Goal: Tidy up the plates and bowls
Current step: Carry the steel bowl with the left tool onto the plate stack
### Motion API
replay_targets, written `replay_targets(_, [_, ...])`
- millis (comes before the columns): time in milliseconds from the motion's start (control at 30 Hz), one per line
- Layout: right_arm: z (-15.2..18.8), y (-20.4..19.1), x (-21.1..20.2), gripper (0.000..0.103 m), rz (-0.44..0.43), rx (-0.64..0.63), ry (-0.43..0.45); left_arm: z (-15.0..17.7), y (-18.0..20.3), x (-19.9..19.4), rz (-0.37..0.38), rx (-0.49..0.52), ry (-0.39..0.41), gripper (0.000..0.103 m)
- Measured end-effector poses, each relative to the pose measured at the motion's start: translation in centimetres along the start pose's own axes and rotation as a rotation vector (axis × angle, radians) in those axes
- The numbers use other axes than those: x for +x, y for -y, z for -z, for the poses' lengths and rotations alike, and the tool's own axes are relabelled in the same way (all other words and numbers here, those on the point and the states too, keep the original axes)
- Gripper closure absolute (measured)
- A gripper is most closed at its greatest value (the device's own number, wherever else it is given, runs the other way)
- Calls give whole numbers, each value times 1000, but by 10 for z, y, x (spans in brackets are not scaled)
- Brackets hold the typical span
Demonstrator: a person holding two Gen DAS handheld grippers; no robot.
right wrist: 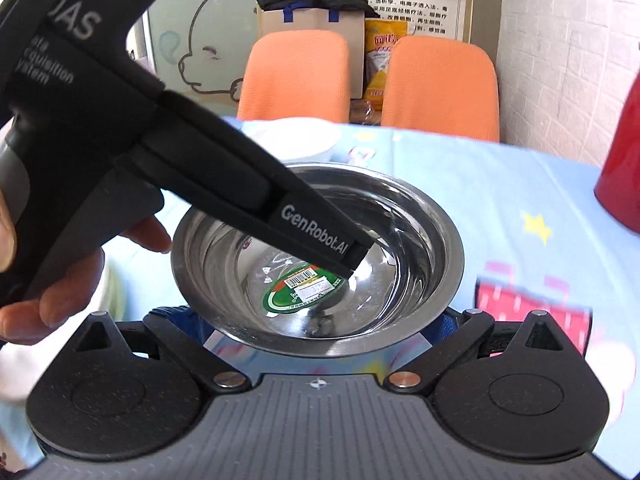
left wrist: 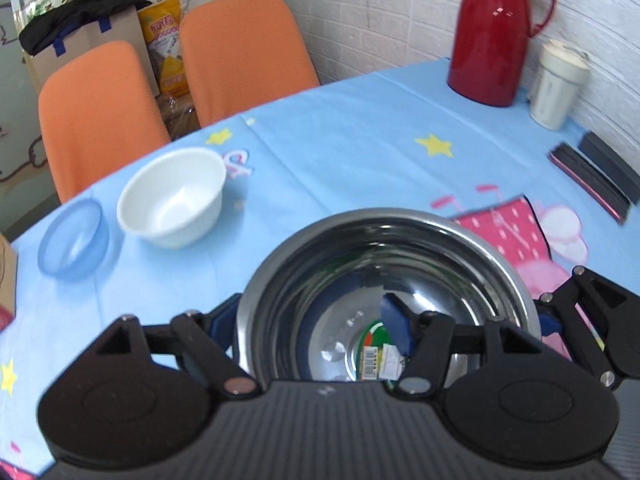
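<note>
I hold the steel bowl (left wrist: 384,280) above the worktop (left wrist: 340,148) with both grippers. My left gripper (left wrist: 308,328) is clamped on the bowl's rim: one finger is inside the bowl, the other outside its left wall. In the right wrist view, my right gripper (right wrist: 316,328) has its jaws wide apart on either side of the bowl's near underside; whether they press on it, I cannot tell. My left hand (right wrist: 60,280) shows beside the bowl. A white bowl (left wrist: 174,196) and a blue bowl (left wrist: 74,238) stand side by side on the blue cloth, in front of two orange chairs (left wrist: 240,56). A red jug (left wrist: 496,32) stands at the far edge.
</note>
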State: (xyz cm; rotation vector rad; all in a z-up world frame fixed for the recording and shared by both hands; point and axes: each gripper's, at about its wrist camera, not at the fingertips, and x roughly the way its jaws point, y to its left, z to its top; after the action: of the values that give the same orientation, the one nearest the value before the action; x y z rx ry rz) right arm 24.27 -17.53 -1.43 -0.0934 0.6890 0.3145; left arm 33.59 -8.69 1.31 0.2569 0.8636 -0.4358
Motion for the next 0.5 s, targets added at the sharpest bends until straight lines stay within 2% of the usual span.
replay_targets(167, [27,-27,-20,15,15,-8,2,37,7,-21,7,-11,11,38])
replay_targets(267, [36,-35,-22,15,-4,-2,-12,50,5,-21,16,-18,-15,38])
replay_targets(333, [37,-35,-20,15,-13,2,-19,53,4,-19,23,-29,-31,38])
replay_targets(500, [41,-32,-18,15,7,19,-24,52,12,-15,33,-18,-11,38])
